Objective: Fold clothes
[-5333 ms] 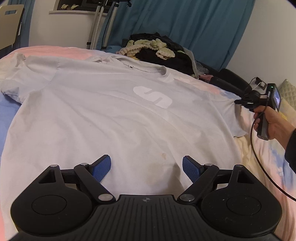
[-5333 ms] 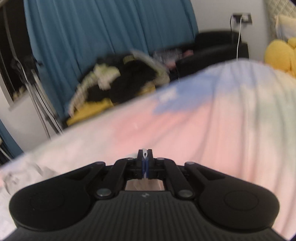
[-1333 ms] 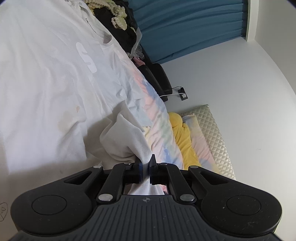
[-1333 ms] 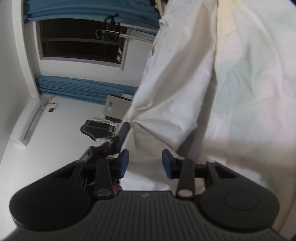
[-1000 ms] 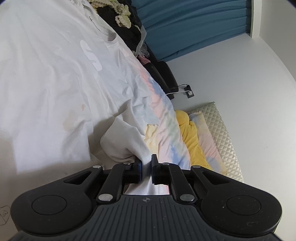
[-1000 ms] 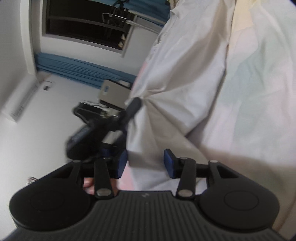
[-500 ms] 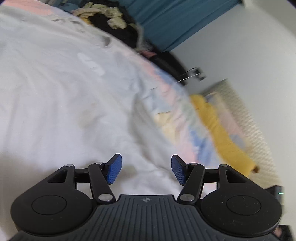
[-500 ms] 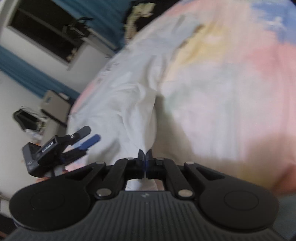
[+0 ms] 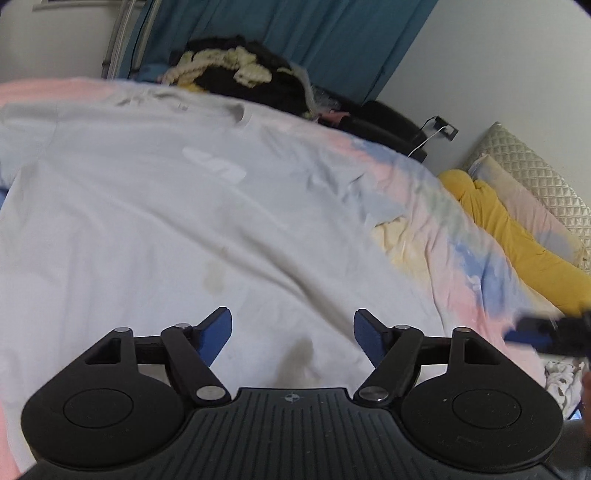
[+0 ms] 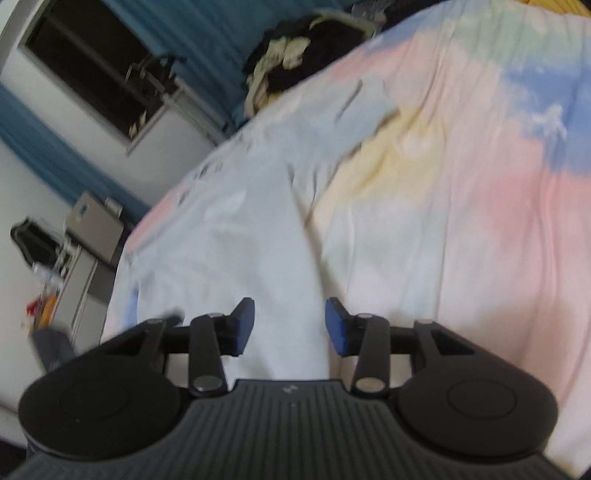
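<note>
A white T-shirt (image 9: 155, 206) with a pale chest logo lies spread front-up on the pastel bedsheet (image 9: 458, 258). Its collar is at the far side and faint brown stains mark the lower part. My left gripper (image 9: 292, 334) is open and empty just above the shirt's near hem. My right gripper (image 10: 290, 326) is open and empty, its fingers either side of the shirt's right edge (image 10: 258, 236). The right gripper also shows blurred at the right edge of the left wrist view (image 9: 543, 334).
A heap of black and cream clothes (image 9: 236, 74) sits at the far end of the bed before blue curtains (image 9: 295, 33). A yellow pillow (image 9: 517, 236) and a quilted pillow (image 9: 532, 173) lie at the right. A cabinet (image 10: 88, 243) stands left of the bed.
Both grippers have let go of the shirt's right side and opened. The bunched fabric now lies flat on the bed. The left gripper has swung back over the near hem.
</note>
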A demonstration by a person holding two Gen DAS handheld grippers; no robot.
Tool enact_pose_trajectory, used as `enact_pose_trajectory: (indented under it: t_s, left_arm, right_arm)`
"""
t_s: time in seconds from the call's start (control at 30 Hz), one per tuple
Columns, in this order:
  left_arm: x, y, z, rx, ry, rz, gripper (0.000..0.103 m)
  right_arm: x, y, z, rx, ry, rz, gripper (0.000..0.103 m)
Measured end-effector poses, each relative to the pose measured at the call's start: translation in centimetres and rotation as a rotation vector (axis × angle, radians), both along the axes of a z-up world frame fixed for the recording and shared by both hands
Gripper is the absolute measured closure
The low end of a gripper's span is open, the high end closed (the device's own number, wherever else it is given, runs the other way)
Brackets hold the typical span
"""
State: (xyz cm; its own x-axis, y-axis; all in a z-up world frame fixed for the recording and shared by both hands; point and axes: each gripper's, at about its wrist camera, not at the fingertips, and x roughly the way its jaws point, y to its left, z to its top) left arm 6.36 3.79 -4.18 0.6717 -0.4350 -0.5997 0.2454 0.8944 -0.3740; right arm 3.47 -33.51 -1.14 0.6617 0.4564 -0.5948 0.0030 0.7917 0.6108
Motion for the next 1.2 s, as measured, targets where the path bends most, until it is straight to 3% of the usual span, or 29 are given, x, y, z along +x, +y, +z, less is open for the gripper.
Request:
enact_pose_trajectory:
  t_s: [0.07,0.2,0.33,0.43,0.47,0.53,0.57,0.77,0.83,0.9,0.97,1.03,1.1,1.17,1.2]
  left_arm:
    - [0.1,-0.6,-0.1,-0.004,-0.014,0.011,0.021]
    - [0.7,-1.2,-0.9,-0.018,-0.015,0.041,0.020]
    - [1.7,-1.0,-2.4,-0.050,0.020,0.075,0.020]
    - [2.9,-1.7,-2.8,-0.030,0.012,0.062,0.020]
    - [3.2,-1.7,-2.8,-0.022,0.011,0.060,0.020]
    - [3.7,-1.7,-3.0,-0.028,0.021,0.059,0.020]
    - [4.0,-1.7,-3.1,-0.032,0.024,0.059,0.020]
    - [4.3,-1.4,-2.4,-0.010,-0.032,0.084,0.020]
    - [4.2,-1.3,-2.4,-0.002,-0.053,0.086,0.020]
    - [4.5,-1.5,-2.8,0.034,-0.055,0.091,0.020]
    - [4.9,-1.7,-3.1,0.063,-0.057,0.094,0.020]
    - [5.4,-1.8,-3.3,0.076,-0.055,0.096,0.020]
    - [5.7,-1.7,-3.3,0.070,-0.056,0.100,0.020]
    - [5.9,-1.6,-3.1,0.087,-0.072,0.109,0.019]
    - [5.9,-1.6,-2.9,0.101,-0.080,0.114,0.019]
  right_arm:
    - [4.4,-1.3,-0.8,0.042,-0.024,-0.073,0.053]
    - [14.2,-3.2,-2.8,0.047,-0.092,-0.206,0.052]
    - [22.3,-4.9,-7.5,0.087,-0.042,-0.325,0.052]
    - [26.4,-5.5,-9.7,0.072,-0.019,-0.360,0.056]
    - [27.3,-5.6,-10.0,0.057,-0.020,-0.370,0.061]
    - [28.6,-5.9,-10.0,0.069,-0.059,-0.375,0.089]
    - [29.0,-6.1,-9.8,0.081,-0.083,-0.374,0.096]
    - [30.9,-8.4,-6.1,0.063,-0.296,-0.416,0.098]
    - [32.5,-9.2,-5.7,-0.002,-0.310,-0.427,0.098]
    - [33.7,-9.9,-6.7,-0.028,-0.261,-0.446,0.098]
    - [34.1,-10.5,-8.2,-0.030,-0.206,-0.454,0.097]
    - [34.1,-10.8,-9.7,-0.034,-0.157,-0.456,0.090]
    - [33.4,-10.7,-10.0,-0.042,-0.147,-0.437,0.089]
    - [32.7,-10.6,-10.2,-0.051,-0.143,-0.414,0.067]
    - [32.2,-10.4,-9.7,-0.064,-0.150,-0.391,0.050]
